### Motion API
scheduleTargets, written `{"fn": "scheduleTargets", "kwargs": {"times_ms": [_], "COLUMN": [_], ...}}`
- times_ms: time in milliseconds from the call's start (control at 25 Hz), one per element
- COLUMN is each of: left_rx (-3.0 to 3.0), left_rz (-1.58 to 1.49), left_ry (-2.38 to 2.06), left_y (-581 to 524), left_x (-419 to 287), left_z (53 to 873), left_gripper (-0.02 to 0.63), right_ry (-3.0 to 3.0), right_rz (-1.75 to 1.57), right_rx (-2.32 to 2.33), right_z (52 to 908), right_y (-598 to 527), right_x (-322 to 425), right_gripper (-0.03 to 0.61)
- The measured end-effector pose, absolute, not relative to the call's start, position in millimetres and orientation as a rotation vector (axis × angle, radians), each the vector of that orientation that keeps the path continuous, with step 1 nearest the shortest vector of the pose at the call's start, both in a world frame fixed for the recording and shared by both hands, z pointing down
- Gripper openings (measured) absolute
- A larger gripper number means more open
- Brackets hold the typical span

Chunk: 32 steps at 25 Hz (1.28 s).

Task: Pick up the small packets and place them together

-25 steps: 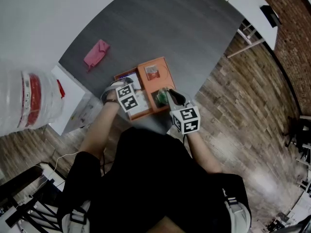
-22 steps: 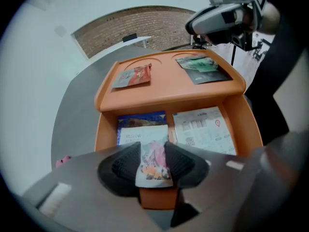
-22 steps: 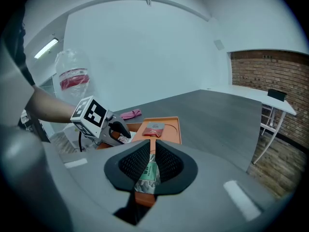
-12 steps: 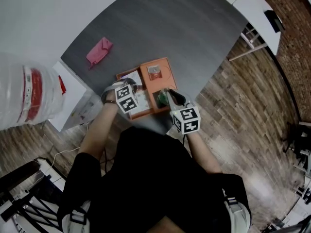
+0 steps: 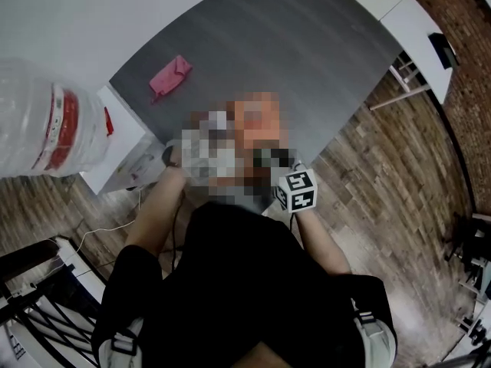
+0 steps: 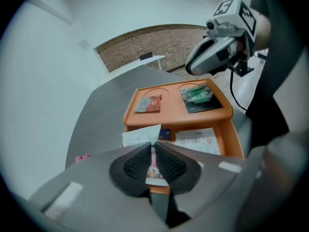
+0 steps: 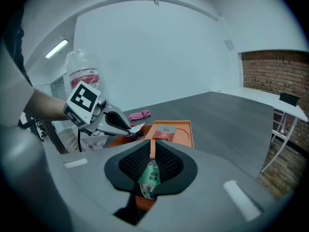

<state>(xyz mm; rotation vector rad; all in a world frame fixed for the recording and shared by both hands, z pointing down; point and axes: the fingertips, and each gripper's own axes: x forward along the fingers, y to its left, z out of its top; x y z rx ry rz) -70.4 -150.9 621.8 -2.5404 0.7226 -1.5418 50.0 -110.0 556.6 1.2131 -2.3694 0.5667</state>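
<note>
In the left gripper view my left gripper [image 6: 153,146] is shut on a white packet with pink print [image 6: 155,164]; its jaws have just been closing on it. It hangs above the lower shelf of the orange tray [image 6: 179,116]. My right gripper [image 7: 152,151] is shut on a green packet [image 7: 148,176]. A red packet [image 6: 148,103] lies on the tray's top shelf. A green packet [image 6: 198,94] shows on a dark patch under the right gripper [image 6: 191,70]. In the head view a mosaic patch covers the tray and the left gripper; only the right gripper's marker cube [image 5: 297,191] shows.
White printed leaflets [image 6: 195,139] lie in the tray's lower shelf. A pink object [image 5: 170,76] rests further out on the grey table [image 5: 307,44]. A large water bottle [image 5: 46,129] stands at the left beside a white cabinet [image 5: 126,148].
The head view has shifted, so the table's things sit slightly further right. A mosaic patch now hides the tray and the left gripper. The right gripper's cube has stayed in place.
</note>
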Motion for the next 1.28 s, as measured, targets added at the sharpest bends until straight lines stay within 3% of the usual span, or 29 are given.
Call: {"fn": "scheduleTargets", "kwargs": {"times_ms": [480, 1280], "left_rx": [-2.461, -2.335], "left_rz": [-1.398, -1.445], "left_ry": [0.68, 0.274], "left_y": [-161.6, -172.6], "left_x": [-27.2, 48.5], "left_z": [575.0, 612.9], "left_gripper": [0.028, 0.042], "right_ry": [-2.392, -2.276], "right_rz": [0.542, 0.662], "right_rx": [1.221, 1.477], "right_z": [552.1, 562.7], "right_y": [-103.9, -91.6], "right_x": [56.2, 94.7], "right_gripper": [0.034, 0.034]}}
